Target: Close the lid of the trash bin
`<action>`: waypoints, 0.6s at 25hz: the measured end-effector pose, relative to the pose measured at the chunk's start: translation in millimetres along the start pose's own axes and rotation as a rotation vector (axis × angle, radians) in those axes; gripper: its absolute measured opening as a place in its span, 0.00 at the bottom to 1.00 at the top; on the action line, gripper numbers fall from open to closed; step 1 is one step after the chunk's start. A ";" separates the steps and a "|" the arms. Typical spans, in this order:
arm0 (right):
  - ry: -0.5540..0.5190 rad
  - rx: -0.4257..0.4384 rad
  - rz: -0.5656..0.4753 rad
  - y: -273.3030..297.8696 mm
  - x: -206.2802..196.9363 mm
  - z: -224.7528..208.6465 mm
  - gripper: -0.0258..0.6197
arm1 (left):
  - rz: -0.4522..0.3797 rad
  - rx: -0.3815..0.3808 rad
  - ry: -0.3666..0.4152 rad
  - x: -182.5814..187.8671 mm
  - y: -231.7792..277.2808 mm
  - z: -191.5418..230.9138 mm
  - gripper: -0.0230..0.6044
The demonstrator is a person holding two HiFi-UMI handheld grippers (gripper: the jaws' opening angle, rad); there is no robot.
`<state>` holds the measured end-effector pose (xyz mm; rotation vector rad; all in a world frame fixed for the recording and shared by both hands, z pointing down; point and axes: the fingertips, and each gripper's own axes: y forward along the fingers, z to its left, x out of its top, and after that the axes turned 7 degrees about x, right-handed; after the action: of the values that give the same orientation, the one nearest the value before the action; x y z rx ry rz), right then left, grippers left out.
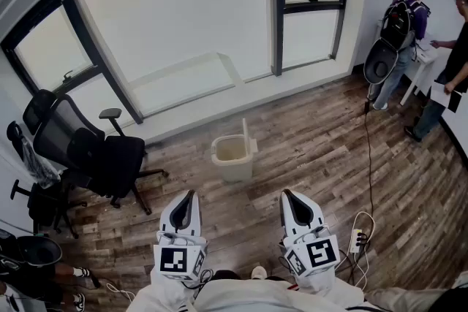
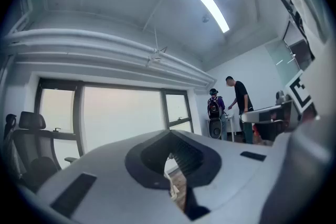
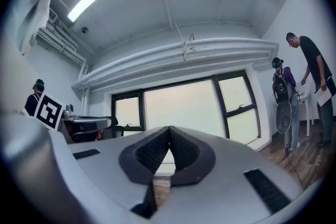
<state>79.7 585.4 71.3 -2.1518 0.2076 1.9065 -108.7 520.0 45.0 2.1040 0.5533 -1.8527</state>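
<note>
A small cream trash bin (image 1: 232,158) stands on the wooden floor near the window wall, and its lid (image 1: 245,134) is raised upright at the right side. Both grippers are low in the head view, nearer to me than the bin and well apart from it. My left gripper (image 1: 191,194) points at the bin's left side with its jaws closed together and nothing in them. My right gripper (image 1: 286,194) is shut too and holds nothing. In the left gripper view the tips (image 2: 170,132) meet, and a sliver of the cream bin (image 2: 169,184) shows below them. The right gripper (image 3: 169,128) looks toward the window.
A black office chair (image 1: 99,151) stands left of the bin, with another chair (image 1: 29,201) behind it. Two people (image 1: 406,22) stand at a white table in the far right corner. A cable (image 1: 368,150) runs across the floor to a power strip (image 1: 356,239) by my right side.
</note>
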 end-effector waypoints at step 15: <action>0.062 0.011 -0.030 3.7 -4.4 -33.4 0.08 | 0.010 -0.052 -0.006 -0.8 36.6 -35.0 0.05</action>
<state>109.9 572.1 78.9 -2.1959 0.1957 1.8205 -61.1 503.3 49.1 2.0638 0.5818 -1.8183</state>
